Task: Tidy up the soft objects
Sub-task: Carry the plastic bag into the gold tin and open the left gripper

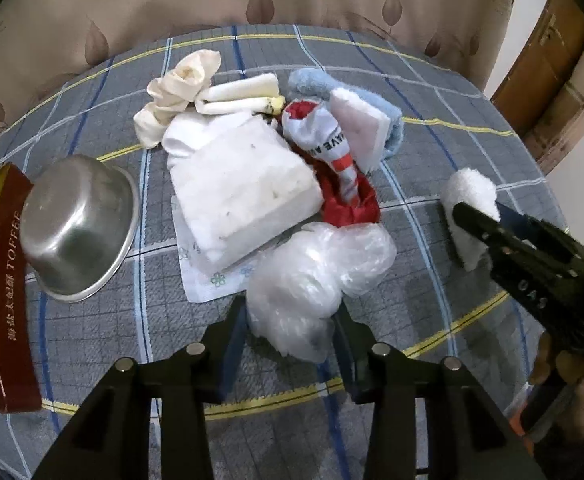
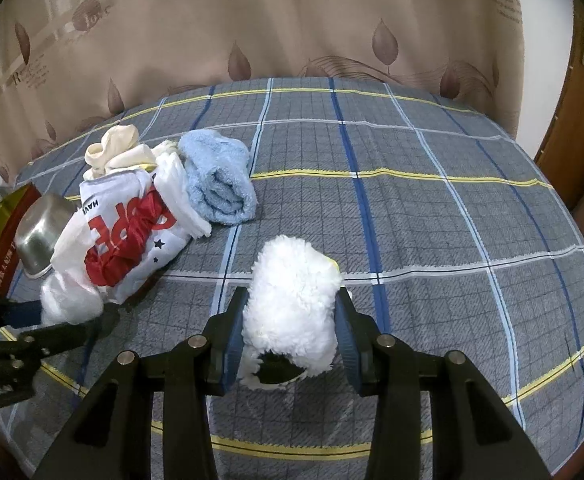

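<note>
A pile of soft things lies on the plaid cloth: a white foam block (image 1: 244, 184), a red and white printed cloth (image 1: 331, 152) (image 2: 128, 236), a blue towel (image 1: 387, 120) (image 2: 220, 176), cream cloths (image 1: 180, 84) (image 2: 112, 148) and a crumpled clear plastic bag (image 1: 315, 276) (image 2: 72, 300). My left gripper (image 1: 292, 320) is shut on the near end of the plastic bag. My right gripper (image 2: 290, 320) is shut on a white fluffy roll (image 2: 292, 304), which also shows in the left wrist view (image 1: 471, 208), held apart to the right of the pile.
A steel bowl (image 1: 76, 224) (image 2: 40, 236) lies tipped at the left beside a red and gold toffee box (image 1: 0, 292). A white printed cloth (image 1: 212, 276) lies under the foam. A beige curtain (image 2: 292, 20) hangs behind the table.
</note>
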